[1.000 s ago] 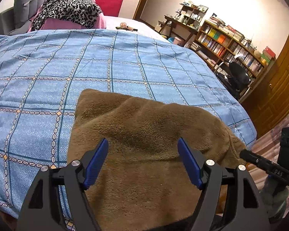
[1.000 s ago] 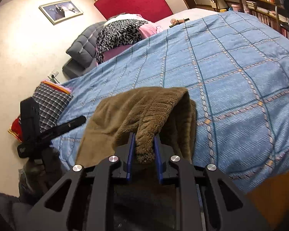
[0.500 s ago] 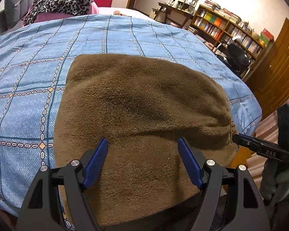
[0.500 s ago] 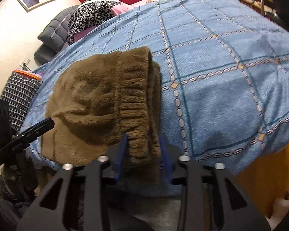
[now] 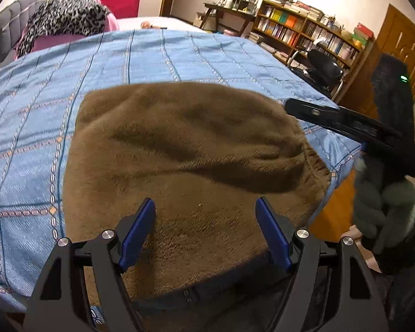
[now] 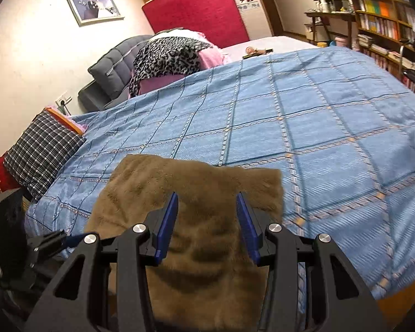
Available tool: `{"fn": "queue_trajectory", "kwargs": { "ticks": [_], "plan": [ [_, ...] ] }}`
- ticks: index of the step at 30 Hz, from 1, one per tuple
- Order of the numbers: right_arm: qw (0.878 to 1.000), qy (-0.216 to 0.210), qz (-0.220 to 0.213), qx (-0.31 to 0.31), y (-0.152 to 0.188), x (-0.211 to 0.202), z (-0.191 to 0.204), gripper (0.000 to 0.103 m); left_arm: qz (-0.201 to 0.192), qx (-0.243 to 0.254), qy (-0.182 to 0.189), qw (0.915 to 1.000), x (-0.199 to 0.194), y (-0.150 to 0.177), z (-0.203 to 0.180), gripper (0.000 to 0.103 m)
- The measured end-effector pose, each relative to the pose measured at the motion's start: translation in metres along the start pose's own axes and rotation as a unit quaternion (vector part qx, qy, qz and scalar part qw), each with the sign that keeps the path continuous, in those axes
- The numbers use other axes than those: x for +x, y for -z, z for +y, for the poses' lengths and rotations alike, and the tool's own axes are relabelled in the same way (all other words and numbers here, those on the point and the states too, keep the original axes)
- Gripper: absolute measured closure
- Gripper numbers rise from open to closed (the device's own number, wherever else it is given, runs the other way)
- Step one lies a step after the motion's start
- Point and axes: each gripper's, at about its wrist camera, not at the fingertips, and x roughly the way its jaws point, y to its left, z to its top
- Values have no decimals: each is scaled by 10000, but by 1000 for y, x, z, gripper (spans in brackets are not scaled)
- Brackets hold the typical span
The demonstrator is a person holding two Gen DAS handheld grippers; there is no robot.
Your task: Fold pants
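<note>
Brown fleece pants point(image 5: 179, 152) lie folded in a flat bundle near the front edge of the bed, with the gathered waistband point(image 5: 315, 166) at the right. My left gripper point(image 5: 204, 204) hovers open over the near part of the pants, nothing pinched between its blue pads point(image 5: 138, 232). In the right wrist view the pants point(image 6: 196, 188) lie flat under my right gripper point(image 6: 207, 196), which stands open with its pads clear of the cloth. The right gripper's black body point(image 5: 345, 121) and a gloved hand point(image 5: 381, 202) show at the pants' right edge.
A blue checked bedspread point(image 6: 318, 124) covers the bed. A leopard-print blanket point(image 6: 171, 55) and grey cushion point(image 6: 110, 69) lie at the far end, a plaid pillow point(image 6: 41, 152) at the left. Bookshelves point(image 5: 304, 33) and a black chair point(image 5: 323, 66) stand to the right.
My right gripper opened and let go of the folded waistband, then drew back. The pants now lie flat on the bed. My left gripper stayed open and shifted slightly lower over them.
</note>
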Motion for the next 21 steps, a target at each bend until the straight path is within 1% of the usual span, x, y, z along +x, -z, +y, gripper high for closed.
{"fn": "queue_trajectory", "kwargs": {
  "ticks": [3, 5, 7, 10, 11, 12, 13, 16, 18, 21],
  "plan": [
    [9996, 155, 191, 159, 0, 26, -13, 58, 108, -17, -31, 9999, 8, 6, 3, 28],
    [9991, 149, 278, 298, 2, 35, -22, 58, 154, 4, -42, 9999, 12, 9, 5, 28],
    [9988, 125, 287, 367, 6, 41, -28, 58, 163, 82, -76, 9998, 16, 10, 3, 28],
    [9991, 182, 245, 303, 10, 48, -33, 58, 172, 233, -135, 9995, 22, 14, 1, 28],
    [9992, 175, 229, 290, 13, 49, -34, 58, 169, 279, -136, 9994, 24, 15, 0, 26],
    [9994, 156, 182, 232, 16, 52, -36, 58, 162, 305, -91, 9994, 27, 16, 0, 22],
    [9997, 124, 134, 169, 18, 54, -38, 58, 142, 298, 55, 9994, 30, 18, 1, 19],
    [9997, -21, 101, 243, 21, 55, -46, 58, 100, 297, 85, 9995, 32, 18, 2, 18],
    [9997, 62, 130, 193, 19, 51, -42, 58, 78, 325, 66, 9994, 30, 17, 0, 18],
    [9999, 149, 11, -27, 19, 37, -30, 57, 29, 297, 59, 9995, 22, 16, 0, 18]
  ]
}}
